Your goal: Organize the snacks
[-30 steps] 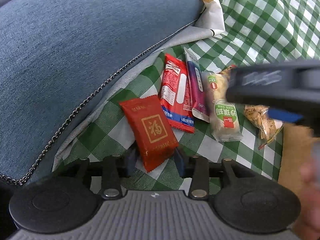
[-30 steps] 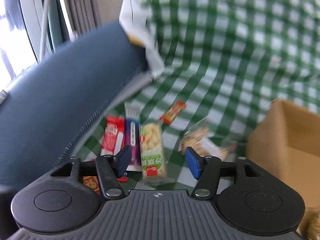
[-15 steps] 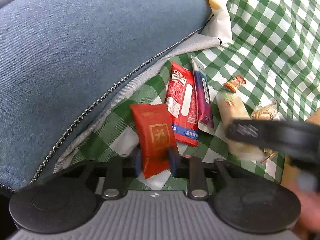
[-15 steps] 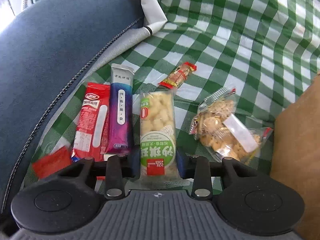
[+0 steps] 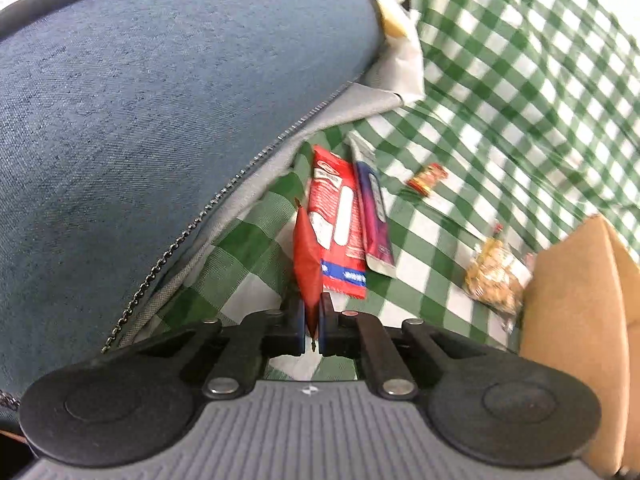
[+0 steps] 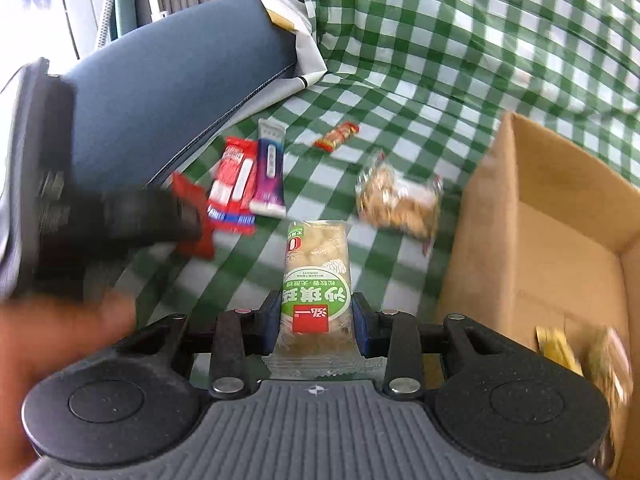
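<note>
Right wrist view showed the cardboard box point(image 6: 552, 240) as the biggest thing in the scene, standing open-topped on the green checked cloth point(image 6: 440, 40), with two wrapped snacks already lying in its near corner. The box lay to the right of the right claw point(image 6: 316, 320), close by, so that hand looked the better placed to drop its load in first. That claw was closed on the near end of a green-labelled rice cake bar point(image 6: 316, 276), whose long axis ran straight ahead, away from the camera and roughly parallel to the box's near wall. Left of the box, the left claw point(image 5: 311, 320) was pinched nearly shut on a red packet point(image 5: 306, 264), held on edge with its length pointing forward; it had the wider gap to cross to reach the box. Still loose on the cloth left of the box were a clear bag of biscuits point(image 6: 396, 200), a red-and-white bar point(image 6: 236, 184) lying against a purple bar point(image 6: 270, 176), and a small red candy point(image 6: 336, 136) farthest off. A blue cushion point(image 5: 160, 120) closed off that far side. Motion blur smeared the left claw in the right wrist view and the biscuits in both; the box's far wall ran out of frame, and the snacks inside it could not be identified.
</note>
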A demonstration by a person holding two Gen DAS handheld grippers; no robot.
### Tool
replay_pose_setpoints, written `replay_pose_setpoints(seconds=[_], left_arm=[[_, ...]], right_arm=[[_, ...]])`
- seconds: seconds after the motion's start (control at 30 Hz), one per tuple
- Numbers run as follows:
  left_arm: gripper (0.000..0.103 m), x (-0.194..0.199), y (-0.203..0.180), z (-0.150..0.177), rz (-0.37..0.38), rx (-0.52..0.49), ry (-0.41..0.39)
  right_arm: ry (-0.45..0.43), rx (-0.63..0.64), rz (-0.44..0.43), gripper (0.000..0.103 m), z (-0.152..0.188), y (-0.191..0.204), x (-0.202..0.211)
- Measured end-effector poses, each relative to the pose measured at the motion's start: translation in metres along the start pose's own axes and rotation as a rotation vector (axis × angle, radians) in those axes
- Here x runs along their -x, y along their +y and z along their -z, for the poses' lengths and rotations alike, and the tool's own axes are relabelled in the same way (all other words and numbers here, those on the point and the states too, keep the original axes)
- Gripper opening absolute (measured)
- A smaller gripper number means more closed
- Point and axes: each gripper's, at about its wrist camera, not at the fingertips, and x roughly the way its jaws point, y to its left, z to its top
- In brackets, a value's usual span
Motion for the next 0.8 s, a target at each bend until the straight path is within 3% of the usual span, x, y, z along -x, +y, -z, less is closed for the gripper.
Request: replay_pose_setpoints(seconds=[0.17, 0.3, 0.4, 0.47, 0.5, 0.53, 0.6, 0.8], left_arm=[[0.006, 0.009, 0.010, 0.005, 0.145, -0.040, 0.075], [0.007, 0.001, 0.014, 0.016, 0.251, -0.027, 0.224], [0.014, -0.006, 0.012, 0.022, 0.182, -0.030, 0.247], [0.034, -0.004, 0.008, 0.021, 0.147, -0.042, 0.212], [0.038, -0.003, 0.006, 0.020, 0.141, -0.047, 0.195], [0.040, -0.002, 0.002, 0.020, 0.131, -0.062, 0.177], [0.041, -0.001, -0.007, 0.021, 0.104, -0.106, 0.155], [0.059, -0.011, -0.028, 0.033, 0.030, -0.231, 0.142]], right_arm=[[-0.017, 0.001, -0.001, 0.038, 0.047, 0.011, 0.020], [0.025, -0.025, -0.003, 0.038, 0.072, 0.019, 0.005], [0.037, -0.031, 0.011, 0.038, 0.080, 0.023, -0.004], [0.031, -0.042, 0.003, 0.039, 0.081, 0.020, -0.007], [0.034, -0.043, 0.001, 0.040, 0.082, 0.018, -0.009], [0.040, -0.045, -0.010, 0.045, 0.082, 0.016, -0.010], [0.052, -0.062, -0.021, 0.046, 0.083, 0.013, -0.012], [0.056, -0.059, -0.043, 0.051, 0.084, 0.011, -0.020]])
